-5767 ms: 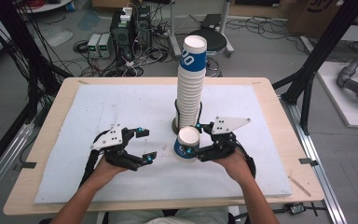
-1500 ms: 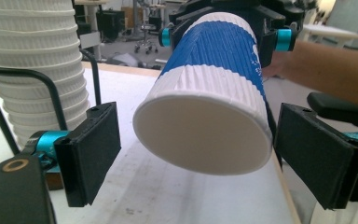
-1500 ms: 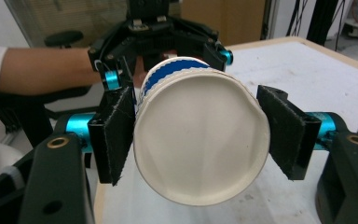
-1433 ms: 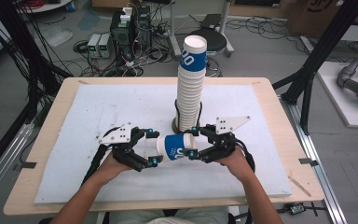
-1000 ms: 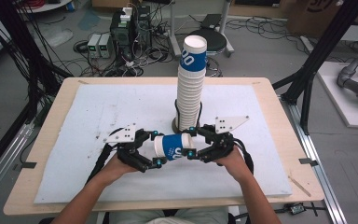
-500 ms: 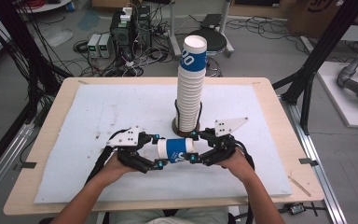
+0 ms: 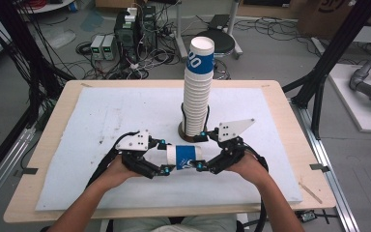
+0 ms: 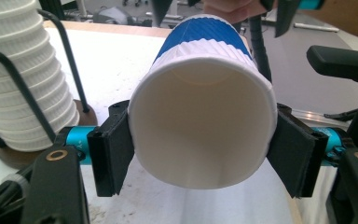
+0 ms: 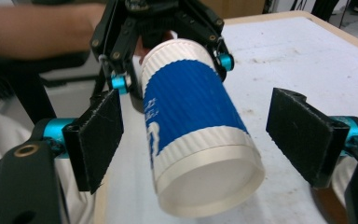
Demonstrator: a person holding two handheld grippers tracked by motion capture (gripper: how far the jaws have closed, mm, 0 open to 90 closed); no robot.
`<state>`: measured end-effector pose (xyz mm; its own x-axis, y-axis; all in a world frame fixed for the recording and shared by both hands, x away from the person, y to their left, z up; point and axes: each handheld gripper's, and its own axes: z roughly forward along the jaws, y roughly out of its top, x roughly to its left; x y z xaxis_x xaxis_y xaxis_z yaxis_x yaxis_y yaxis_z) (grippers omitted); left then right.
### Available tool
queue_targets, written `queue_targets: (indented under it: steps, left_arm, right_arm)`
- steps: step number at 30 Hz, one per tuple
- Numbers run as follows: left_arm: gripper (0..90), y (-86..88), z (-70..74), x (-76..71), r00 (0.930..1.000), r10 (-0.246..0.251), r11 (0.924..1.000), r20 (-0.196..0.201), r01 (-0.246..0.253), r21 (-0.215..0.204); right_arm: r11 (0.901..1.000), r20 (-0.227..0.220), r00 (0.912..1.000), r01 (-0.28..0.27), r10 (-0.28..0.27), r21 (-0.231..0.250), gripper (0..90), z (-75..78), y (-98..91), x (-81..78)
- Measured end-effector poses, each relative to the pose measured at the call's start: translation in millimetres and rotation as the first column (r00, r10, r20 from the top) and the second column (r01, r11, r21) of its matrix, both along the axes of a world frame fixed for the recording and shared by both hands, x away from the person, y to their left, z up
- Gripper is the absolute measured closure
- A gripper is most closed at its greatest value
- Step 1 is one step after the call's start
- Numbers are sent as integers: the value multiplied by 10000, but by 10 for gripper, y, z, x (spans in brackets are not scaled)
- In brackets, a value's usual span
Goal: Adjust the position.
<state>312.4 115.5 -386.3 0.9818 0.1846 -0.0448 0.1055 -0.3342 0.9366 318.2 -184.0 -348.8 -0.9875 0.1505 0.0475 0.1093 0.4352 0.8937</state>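
A blue-and-white ribbed paper cup (image 7: 184,157) lies on its side just above the white mat, between my two grippers. My left gripper (image 7: 164,156) is shut on its rim end. In the left gripper view both pads (image 8: 112,149) press the cup (image 8: 200,135) at its open mouth; these jaws have just been closing. My right gripper (image 7: 201,152) stands open around the base end. Its pads (image 9: 303,135) sit clear of the cup (image 9: 196,126) on both sides, the jaws having just been opening. A tall stack of matching cups (image 7: 198,92) stands behind.
The stack rests in a black wire holder with a round brown base (image 7: 186,136), right behind my grippers. The white mat (image 7: 101,116) covers most of the wooden table (image 7: 43,145). Cables and electronics lie on the floor beyond the far edge.
The left gripper moved in and closed on the cup's rim end. The right gripper, which held the cup, opened its jaws off the base end. Both hands stayed almost in place.
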Motion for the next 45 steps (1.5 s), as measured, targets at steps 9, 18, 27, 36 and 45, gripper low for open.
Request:
queue_targets:
  steps: [9,18,27,36,45]
  left_arm:
    - [301,-13,102,38,9999,135,9959,26,-136,898]
    - [301,-93,163,35,9998,140,9779,113,-160,2085]
    - [301,-157,212,24,9998,61,9566,208,-119,2911]
    - [301,-269,247,11,9996,-32,9287,283,-75,3707]
    - [309,-317,260,-5,9994,-16,9210,353,-123,3893]
  right_arm:
    - [9647,1736,9840,59,413,-2632,194,208,235,-46]
    - [8883,2328,9657,52,1147,-4592,197,229,518,-51]
    - [8382,2323,9614,33,1474,-5453,232,135,625,-38]
    - [8036,2192,9588,-152,1805,-5949,272,61,711,-46]
    - [7769,1936,9663,-101,1695,-6296,315,12,736,-51]
